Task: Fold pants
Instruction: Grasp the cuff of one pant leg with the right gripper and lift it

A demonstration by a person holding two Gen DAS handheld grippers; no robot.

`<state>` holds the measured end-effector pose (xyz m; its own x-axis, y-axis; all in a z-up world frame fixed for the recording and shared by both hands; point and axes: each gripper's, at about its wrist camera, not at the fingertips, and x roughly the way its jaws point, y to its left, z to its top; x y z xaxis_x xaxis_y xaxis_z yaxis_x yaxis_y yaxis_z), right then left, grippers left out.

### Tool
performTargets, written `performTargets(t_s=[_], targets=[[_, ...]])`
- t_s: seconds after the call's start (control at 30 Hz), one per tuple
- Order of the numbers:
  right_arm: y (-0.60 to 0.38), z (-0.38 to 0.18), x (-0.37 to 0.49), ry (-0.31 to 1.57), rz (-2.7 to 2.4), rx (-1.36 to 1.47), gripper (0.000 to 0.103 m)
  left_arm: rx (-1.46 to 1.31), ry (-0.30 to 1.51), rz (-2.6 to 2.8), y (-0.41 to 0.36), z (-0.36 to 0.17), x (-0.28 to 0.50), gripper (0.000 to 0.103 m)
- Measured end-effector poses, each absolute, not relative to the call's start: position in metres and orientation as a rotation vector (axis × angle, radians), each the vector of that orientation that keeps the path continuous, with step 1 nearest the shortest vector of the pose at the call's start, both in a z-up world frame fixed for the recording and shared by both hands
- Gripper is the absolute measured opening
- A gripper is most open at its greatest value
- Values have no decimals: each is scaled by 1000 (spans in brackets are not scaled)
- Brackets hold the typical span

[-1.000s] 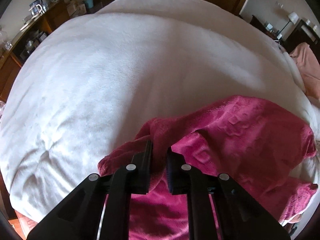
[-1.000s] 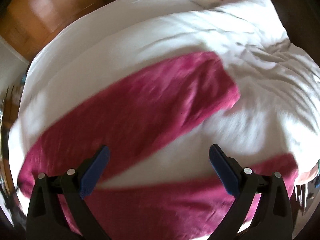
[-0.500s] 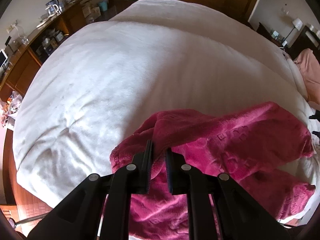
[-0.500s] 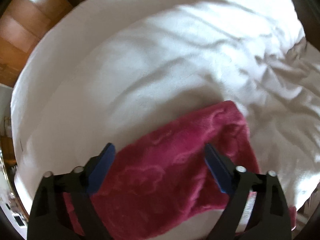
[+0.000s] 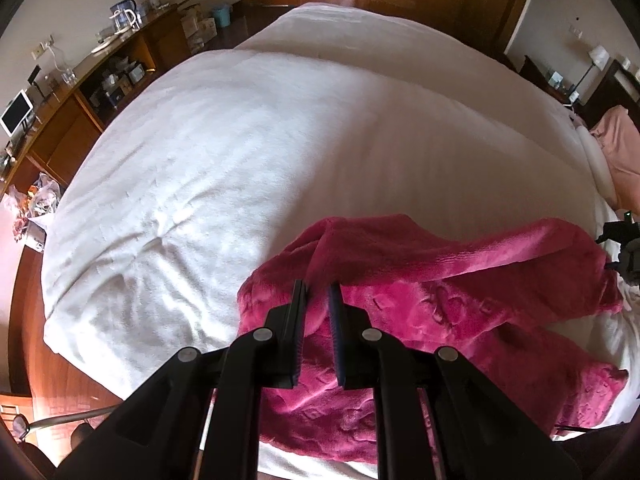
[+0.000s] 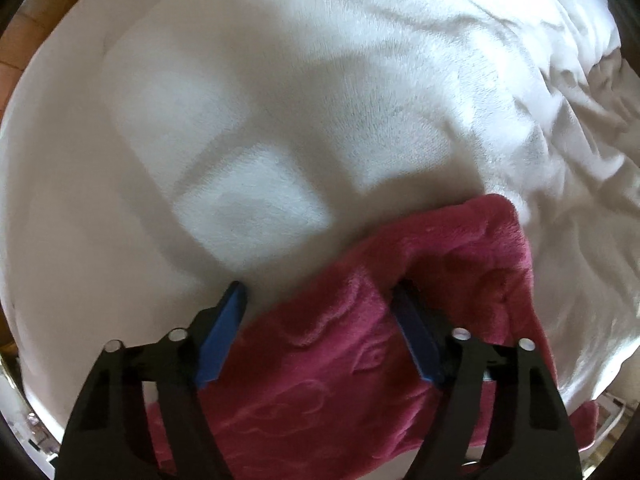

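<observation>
The magenta fleece pants (image 5: pixel 460 296) lie crumpled on the white bed (image 5: pixel 248 152), near its front edge. My left gripper (image 5: pixel 319 294) is shut on a raised fold of the pants and holds it lifted. In the right wrist view the pants (image 6: pixel 360 360) lie under my right gripper (image 6: pixel 320 300), which is open, with one blue-padded finger (image 6: pixel 224 328) over the blanket and the other over the cloth. The right gripper also shows at the far right edge of the left wrist view (image 5: pixel 624 252).
A wooden sideboard (image 5: pixel 92 92) with a kettle and clutter runs along the left of the bed. A pink cloth (image 5: pixel 620 148) lies at the far right. Wooden floor (image 5: pixel 28 320) shows beside the bed's left corner. The bedding is wrinkled at the right (image 6: pixel 580 128).
My left gripper has lifted and drawn the pinched fold back toward me. My right gripper has come down onto one pant leg and its jaws have narrowed somewhat.
</observation>
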<state>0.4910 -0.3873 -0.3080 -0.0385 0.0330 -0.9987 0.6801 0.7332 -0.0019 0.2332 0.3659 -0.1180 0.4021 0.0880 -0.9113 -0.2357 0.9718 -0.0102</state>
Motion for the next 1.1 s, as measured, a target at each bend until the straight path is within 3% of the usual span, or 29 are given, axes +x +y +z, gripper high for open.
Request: performTargets(t_s=[0.07,0.13,0.23,0.53,0.57,0.63,0.67,0.7,0.83,1.1], targets=[[-382,-303,487,1542,-578,566,57,-156,1118,214,370,-111,229,9],[-380,-300,480,1540,-571,541,29,-166,1102,217,375,-107,225,9],[-380,-286,464,1520,-552,554,10,-184,1093,215,382,-109,222,9],[-371,-220,388,1404,-488,607,7,-365,1137,145,393,-146,226,10],[-370,-215,379,1393,-488,617,6,-397,1149,143,394,-154,225,14],[-367,-206,358,1369,-491,623,6,-472,1173,140,397,-169,220,37],[-364,-202,350,1361,-494,620,6,-498,1173,142,398,-174,218,55],[-368,-198,330,1350,-497,617,6,-524,1171,144,399,-179,217,59],[-367,-197,300,1344,-499,631,6,-699,1167,159,408,-201,220,67],[-367,-216,251,1340,-532,689,6,-925,1194,238,424,-241,245,68]])
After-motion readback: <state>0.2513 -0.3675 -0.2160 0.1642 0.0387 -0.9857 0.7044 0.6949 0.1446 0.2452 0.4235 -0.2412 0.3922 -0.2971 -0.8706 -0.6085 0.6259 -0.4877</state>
